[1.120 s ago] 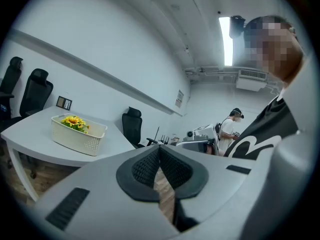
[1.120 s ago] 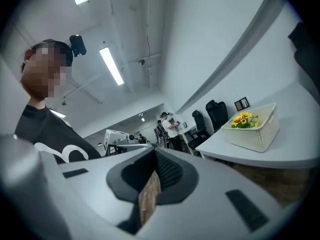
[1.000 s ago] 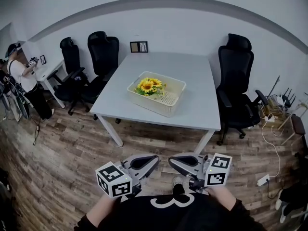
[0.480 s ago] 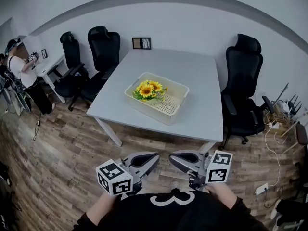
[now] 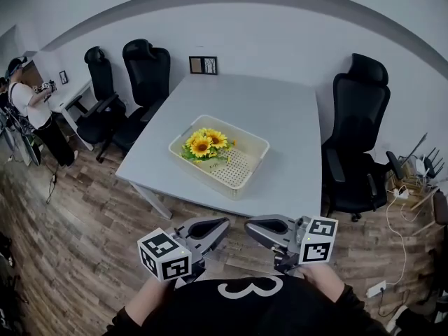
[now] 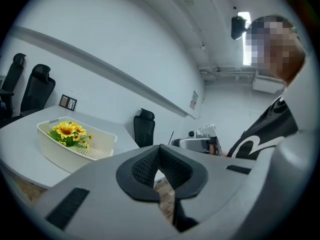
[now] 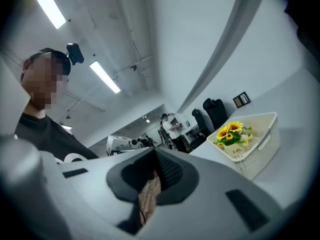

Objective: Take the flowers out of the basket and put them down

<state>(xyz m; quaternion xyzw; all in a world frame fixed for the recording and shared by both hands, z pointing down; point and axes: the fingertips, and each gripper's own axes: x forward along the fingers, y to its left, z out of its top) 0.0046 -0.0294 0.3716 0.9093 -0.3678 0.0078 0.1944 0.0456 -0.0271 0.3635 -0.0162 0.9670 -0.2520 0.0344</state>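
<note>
At the bottom centre of the head view I hold two grey grippers side by side, each carrying a black-and-white marker cube. The left gripper (image 5: 217, 226) has its jaws pressed together with nothing between them. The right gripper (image 5: 253, 228) is the same, closed and empty. Both hang over the brown wood-plank floor (image 5: 84, 222), well short of the table.

Beyond them, in mid-frame, stands a pale grey square tabletop (image 5: 280, 117). On it sits a cream perforated plastic basket (image 5: 246, 161). The bunch of yellow sunflowers with green leaves (image 5: 203, 143) lies inside the basket, toward its left end.

A black high-backed office chair (image 5: 360, 131) stands right of the table, and two more stand at the upper left. A small dark picture frame (image 5: 203, 65) leans at the white wall behind the table. At the far left edge stands a person in a white top (image 5: 28, 107).
</note>
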